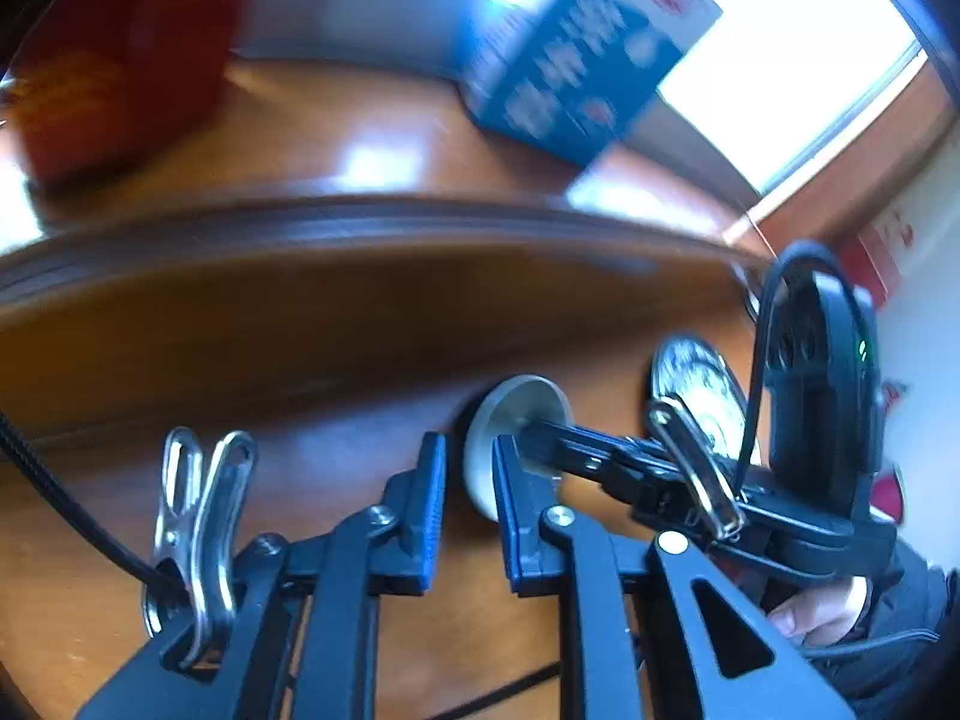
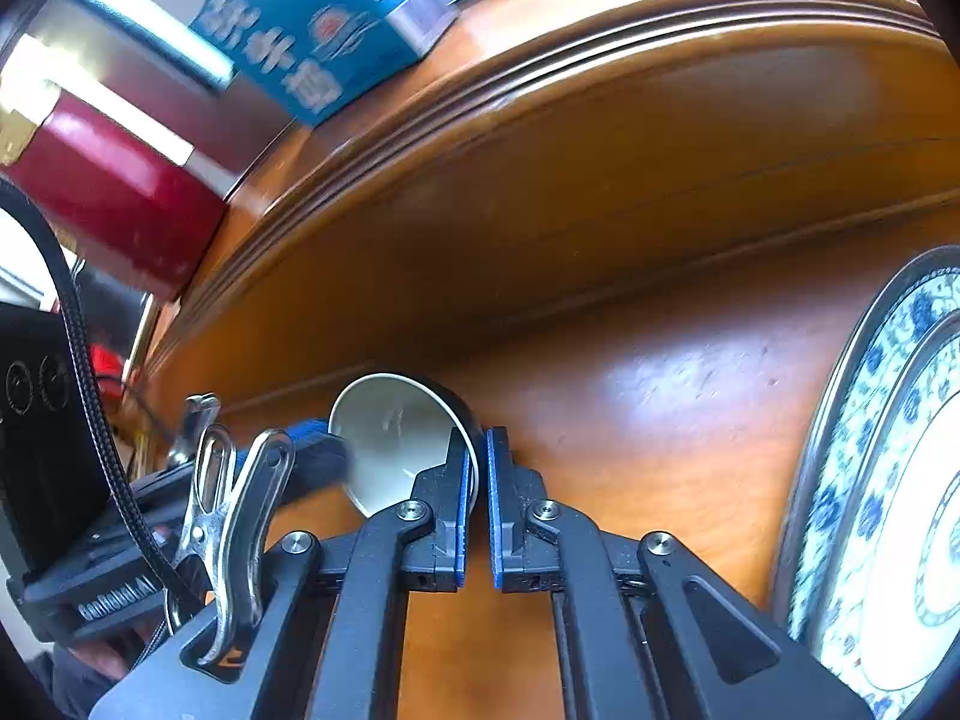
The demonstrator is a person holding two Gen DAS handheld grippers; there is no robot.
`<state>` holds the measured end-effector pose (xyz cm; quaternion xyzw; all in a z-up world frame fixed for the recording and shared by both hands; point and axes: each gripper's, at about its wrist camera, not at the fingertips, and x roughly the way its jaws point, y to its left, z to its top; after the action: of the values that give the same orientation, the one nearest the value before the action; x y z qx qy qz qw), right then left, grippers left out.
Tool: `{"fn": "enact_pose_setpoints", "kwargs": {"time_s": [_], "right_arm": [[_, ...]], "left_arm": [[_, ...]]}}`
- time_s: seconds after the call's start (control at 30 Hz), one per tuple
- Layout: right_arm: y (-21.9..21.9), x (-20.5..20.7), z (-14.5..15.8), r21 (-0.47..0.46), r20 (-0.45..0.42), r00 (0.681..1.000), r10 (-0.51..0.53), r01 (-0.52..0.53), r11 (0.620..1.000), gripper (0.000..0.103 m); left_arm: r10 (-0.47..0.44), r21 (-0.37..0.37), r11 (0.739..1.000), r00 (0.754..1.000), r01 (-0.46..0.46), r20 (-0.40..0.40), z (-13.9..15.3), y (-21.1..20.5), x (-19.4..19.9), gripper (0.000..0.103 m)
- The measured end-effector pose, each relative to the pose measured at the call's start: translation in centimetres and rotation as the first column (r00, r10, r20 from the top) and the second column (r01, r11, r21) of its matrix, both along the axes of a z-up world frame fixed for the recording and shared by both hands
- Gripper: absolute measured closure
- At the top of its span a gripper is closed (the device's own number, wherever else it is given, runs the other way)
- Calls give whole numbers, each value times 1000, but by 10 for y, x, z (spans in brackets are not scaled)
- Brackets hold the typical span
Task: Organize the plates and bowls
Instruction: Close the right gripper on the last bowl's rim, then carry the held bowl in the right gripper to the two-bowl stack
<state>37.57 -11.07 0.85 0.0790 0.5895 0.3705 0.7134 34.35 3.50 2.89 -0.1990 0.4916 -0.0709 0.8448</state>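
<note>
A small bowl (image 2: 396, 438), white inside and dark outside, lies tipped on the wooden table (image 2: 660, 420) below the turntable's edge. My right gripper (image 2: 478, 450) is shut on its near rim, one finger inside the bowl and one outside. From the left wrist view the bowl (image 1: 522, 408) looks like a pale disc, and the right gripper (image 1: 531, 441) reaches into it from the right. My left gripper (image 1: 469, 450) straddles the bowl's other edge with its blue pads narrowly apart, a dark gap showing beside the left pad. Blue-and-white plates (image 2: 888, 480) are stacked to the right.
A raised wooden turntable (image 1: 420, 300) fills the space behind the bowl. On it stand a blue carton (image 1: 570, 60) and a red box (image 1: 120, 60). A person's hand (image 1: 822, 612) holds the right gripper's handle. The blue-and-white plates (image 1: 702, 396) sit just behind the right gripper.
</note>
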Motion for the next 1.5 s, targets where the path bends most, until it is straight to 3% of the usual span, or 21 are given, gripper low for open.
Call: {"fn": "enact_pose_setpoints", "kwargs": {"time_s": [0.13,0.3,0.57,0.77,0.87,0.97,1.17,1.5], "right_arm": [[14,-4,-3,10,-20,999,28,-28,1000,96],[29,-6,-10,3,-16,997,78,-78,997,96],[41,-9,-9,-19,-7,997,74,-75,997,96],[55,-4,1,-14,-20,994,111,-111,994,82],[60,-3,-1,15,-25,996,83,-83,996,80],[58,-3,-5,63,-70,997,40,-36,997,91],[50,-31,4,61,-76,993,93,-89,994,92],[-21,-116,58,70,-32,982,184,-182,981,92]], "left_arm": [[23,-6,1000,999,-23,-33,-13,-1,-1,87],[20,45,999,997,-17,-73,-25,-2,4,87],[34,12,999,999,-33,-43,-28,23,-3,87],[18,66,998,1000,-16,-26,-27,28,-2,89],[64,103,993,998,-65,14,-22,27,-10,92],[100,35,994,995,-101,18,-25,31,-21,94],[72,-8,997,995,-73,-68,-14,28,-48,94],[79,-41,996,997,-80,-22,34,-30,-156,93]]}}
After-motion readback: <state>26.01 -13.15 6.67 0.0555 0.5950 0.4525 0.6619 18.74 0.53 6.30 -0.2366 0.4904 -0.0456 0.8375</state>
